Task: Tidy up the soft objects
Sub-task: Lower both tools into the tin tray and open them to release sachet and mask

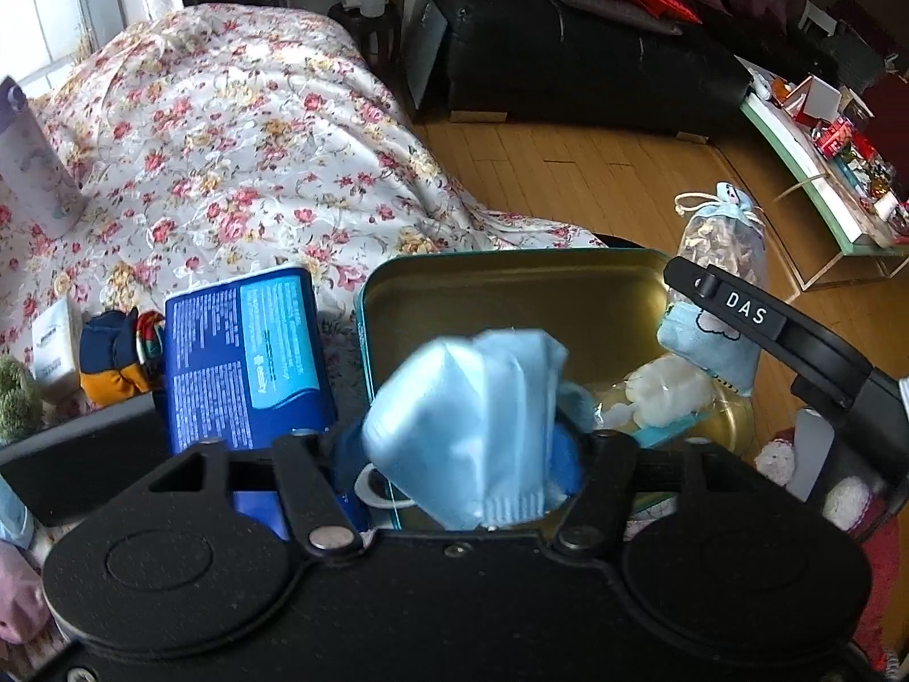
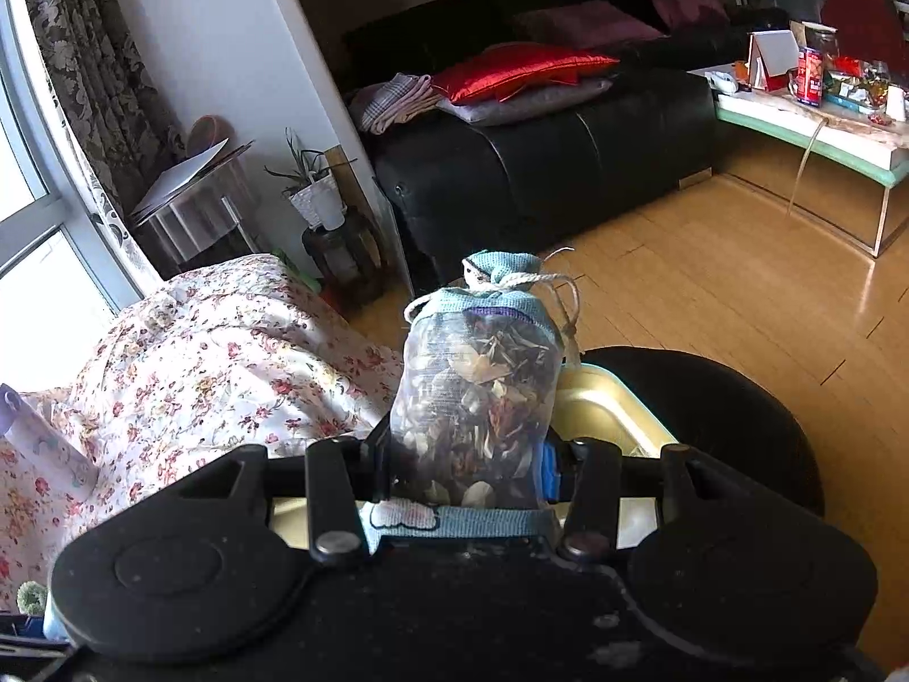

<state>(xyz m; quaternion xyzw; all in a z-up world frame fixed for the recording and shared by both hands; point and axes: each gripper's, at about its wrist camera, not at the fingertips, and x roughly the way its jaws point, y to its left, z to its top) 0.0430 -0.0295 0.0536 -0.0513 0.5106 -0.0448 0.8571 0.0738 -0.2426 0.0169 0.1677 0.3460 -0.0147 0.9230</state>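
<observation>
Blue soft face masks (image 1: pixel 471 426) sit loose between my left gripper (image 1: pixel 471 454) over the tin box (image 1: pixel 511 284), my right gripper (image 2: pixel 471 472) squeezes the sachet bag (image 2: pixel 483 386), and the masks could flop outside.

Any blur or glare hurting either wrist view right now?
Left wrist: the light blue face mask between the left gripper fingers is motion-smeared; the window is blown out. Right wrist: the potpourri sachet is sharp; sun glare streaks the wooden floor.
</observation>
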